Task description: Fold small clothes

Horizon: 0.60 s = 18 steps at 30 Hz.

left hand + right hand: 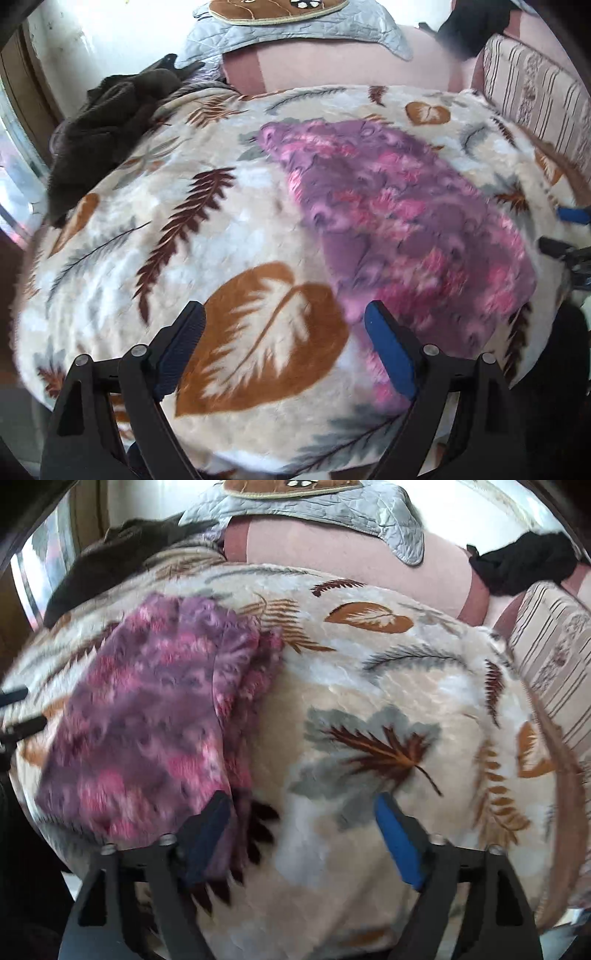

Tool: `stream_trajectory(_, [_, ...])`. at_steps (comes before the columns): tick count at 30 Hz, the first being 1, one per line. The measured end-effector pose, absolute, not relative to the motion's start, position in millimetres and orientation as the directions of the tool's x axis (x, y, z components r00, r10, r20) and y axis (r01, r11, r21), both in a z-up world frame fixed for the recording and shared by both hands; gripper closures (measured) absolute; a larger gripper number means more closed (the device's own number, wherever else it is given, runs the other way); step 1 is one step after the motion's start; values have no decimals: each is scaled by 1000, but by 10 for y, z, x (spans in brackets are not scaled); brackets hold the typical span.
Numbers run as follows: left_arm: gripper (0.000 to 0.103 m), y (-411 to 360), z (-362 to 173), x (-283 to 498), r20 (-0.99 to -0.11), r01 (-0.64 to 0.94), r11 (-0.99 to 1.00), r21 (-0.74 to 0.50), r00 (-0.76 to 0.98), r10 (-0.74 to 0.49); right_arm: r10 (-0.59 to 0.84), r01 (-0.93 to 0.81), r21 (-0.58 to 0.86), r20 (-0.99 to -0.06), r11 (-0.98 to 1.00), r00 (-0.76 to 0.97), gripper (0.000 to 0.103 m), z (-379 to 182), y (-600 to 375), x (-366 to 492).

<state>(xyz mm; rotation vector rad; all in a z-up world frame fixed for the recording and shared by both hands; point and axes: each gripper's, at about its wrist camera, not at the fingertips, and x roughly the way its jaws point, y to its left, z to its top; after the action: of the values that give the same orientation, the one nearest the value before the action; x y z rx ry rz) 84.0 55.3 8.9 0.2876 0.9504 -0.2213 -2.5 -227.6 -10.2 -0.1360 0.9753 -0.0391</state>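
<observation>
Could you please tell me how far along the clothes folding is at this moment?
Done: the purple garment lies flat on the leaf blanket, one edge doubled over. In hand: nothing; the left gripper and right gripper are open and empty. Left: a brown garment sits crumpled at the blanket's far corner, and a black one behind it.

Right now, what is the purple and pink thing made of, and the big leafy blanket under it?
The purple and pink garment looks like soft fleece or plush: its surface is fuzzy and matte, with blurry tufts. The leafy blanket also seems plush, maybe velvety fleece, with a short nap and a faint sheen on its printed leaves. Motion blur leaves the exact fabric open.
</observation>
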Motion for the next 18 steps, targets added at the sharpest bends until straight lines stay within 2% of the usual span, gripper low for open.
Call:
stream_trajectory(4, [14,517,68,694,-817,307,932,193,576,-20,-133,-16,-171,-818,985,559,11,-46,-2233,-164])
stream_trajectory(11, [14,409,195,477,-793,317,926,206,608,-32,-142,-20,-190,-797,982,588,1,105,-2179,-326])
stream_trajectory(18, [14,359,311,306,-784,332,928,172,616,-75,-148,3,-185,-772,983,618,0,224,-2180,-508])
